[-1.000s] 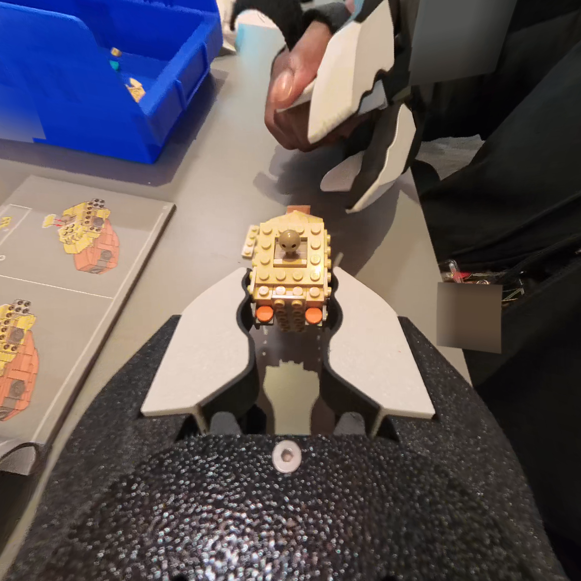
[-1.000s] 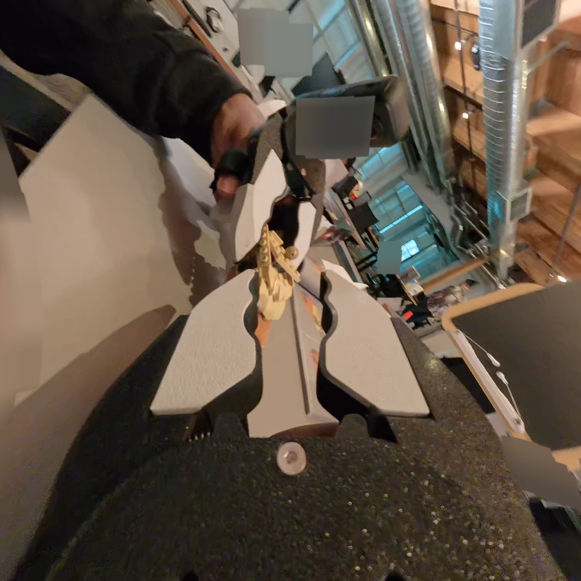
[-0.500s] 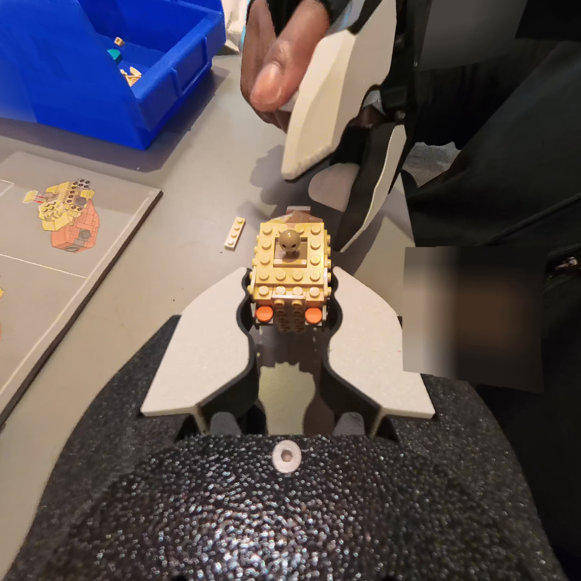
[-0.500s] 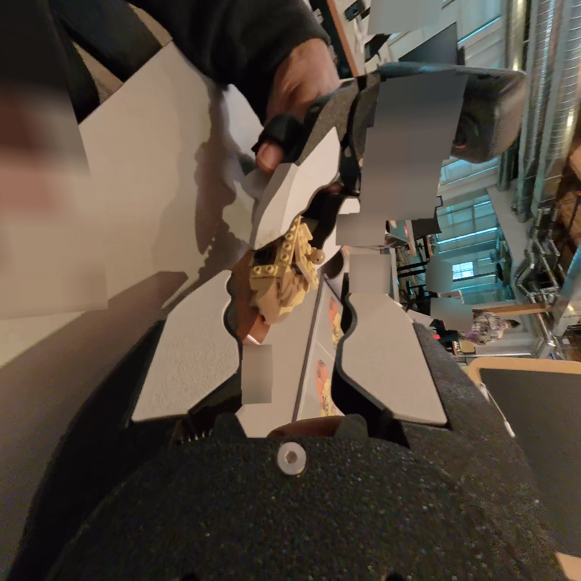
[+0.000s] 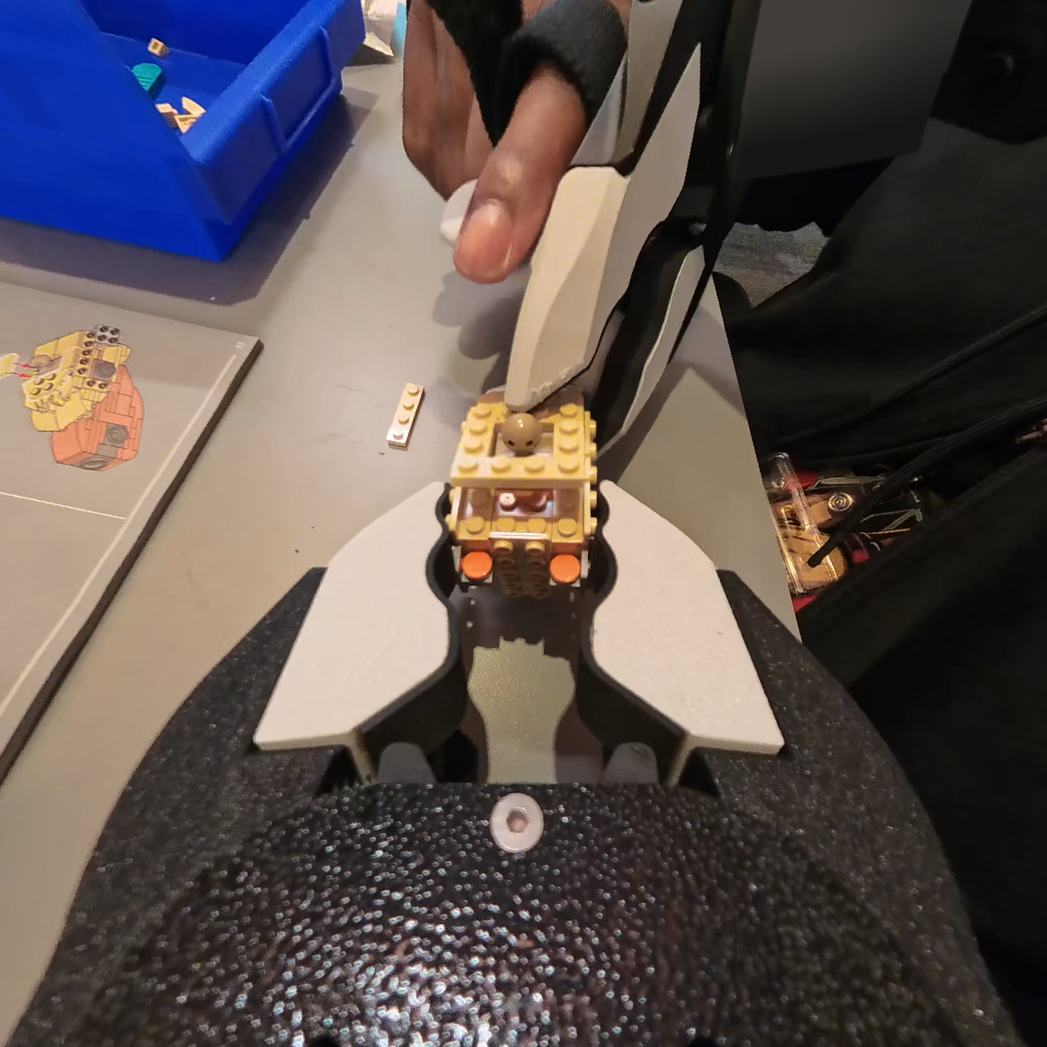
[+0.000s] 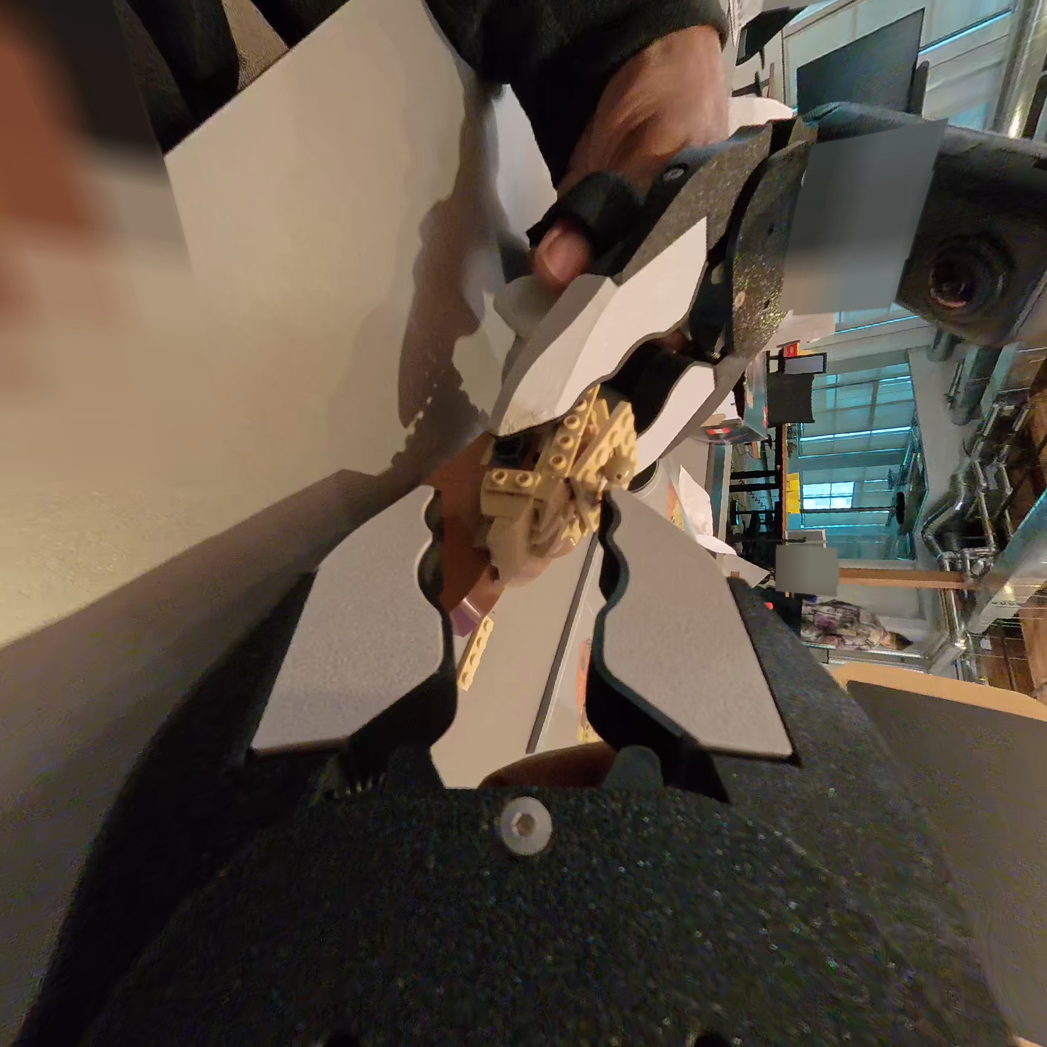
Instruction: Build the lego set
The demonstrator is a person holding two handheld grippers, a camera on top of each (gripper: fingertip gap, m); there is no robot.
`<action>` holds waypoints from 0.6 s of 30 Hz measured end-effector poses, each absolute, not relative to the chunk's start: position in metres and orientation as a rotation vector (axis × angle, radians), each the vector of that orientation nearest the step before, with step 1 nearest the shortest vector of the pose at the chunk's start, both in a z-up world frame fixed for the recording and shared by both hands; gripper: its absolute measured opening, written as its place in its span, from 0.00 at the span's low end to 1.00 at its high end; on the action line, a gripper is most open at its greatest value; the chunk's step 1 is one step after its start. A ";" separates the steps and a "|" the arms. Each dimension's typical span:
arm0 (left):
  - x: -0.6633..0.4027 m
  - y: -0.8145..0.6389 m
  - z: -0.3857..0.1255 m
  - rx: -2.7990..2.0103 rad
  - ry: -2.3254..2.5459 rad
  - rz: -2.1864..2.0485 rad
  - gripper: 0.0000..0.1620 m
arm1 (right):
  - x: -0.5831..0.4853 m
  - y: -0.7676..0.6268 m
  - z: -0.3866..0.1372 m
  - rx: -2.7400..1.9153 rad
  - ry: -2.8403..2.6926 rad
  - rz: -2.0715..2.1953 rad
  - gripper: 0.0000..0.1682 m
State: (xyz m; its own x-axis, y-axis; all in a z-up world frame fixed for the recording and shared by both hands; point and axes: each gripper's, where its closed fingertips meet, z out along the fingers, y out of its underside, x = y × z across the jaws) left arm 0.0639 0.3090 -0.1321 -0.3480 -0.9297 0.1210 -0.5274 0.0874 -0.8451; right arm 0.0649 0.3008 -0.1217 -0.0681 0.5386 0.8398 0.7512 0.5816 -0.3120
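the left gripper (image 5: 524,538) is clamped on the tan lego model (image 5: 524,498), a studded block with two orange round studs on its near face and a small ball knob on top, held just above the grey table (image 5: 317,510). its top plate is lifted at the near edge, showing the inside. the right gripper (image 6: 518,510) stands spread, grasping nothing (one finger (image 5: 558,294) of it touches the model's far top edge, just behind the knob). a loose tan plate (image 5: 405,415) lies on the table just left of the model. the instruction booklet (image 5: 102,453) lies at left, with a blue parts bin (image 5: 238,141) beyond it.
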 end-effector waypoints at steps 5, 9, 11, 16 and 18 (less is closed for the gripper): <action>0.063 0.309 -0.133 -1.423 1.932 -1.168 0.27 | 0.065 0.300 -0.122 -1.059 -1.752 -0.259 0.30; 0.063 0.308 -0.133 -1.418 1.934 -1.158 0.27 | 0.063 0.298 -0.120 -1.045 -1.764 -0.254 0.29; 0.063 0.309 -0.133 -1.413 1.935 -1.151 0.27 | 0.065 0.297 -0.120 -1.046 -1.774 -0.260 0.29; 0.064 0.308 -0.133 -1.387 1.945 -1.129 0.27 | 0.069 0.295 -0.118 -1.043 -1.793 -0.268 0.29; 0.065 0.307 -0.132 -1.384 1.947 -1.128 0.27 | 0.071 0.295 -0.114 -1.036 -1.791 -0.275 0.29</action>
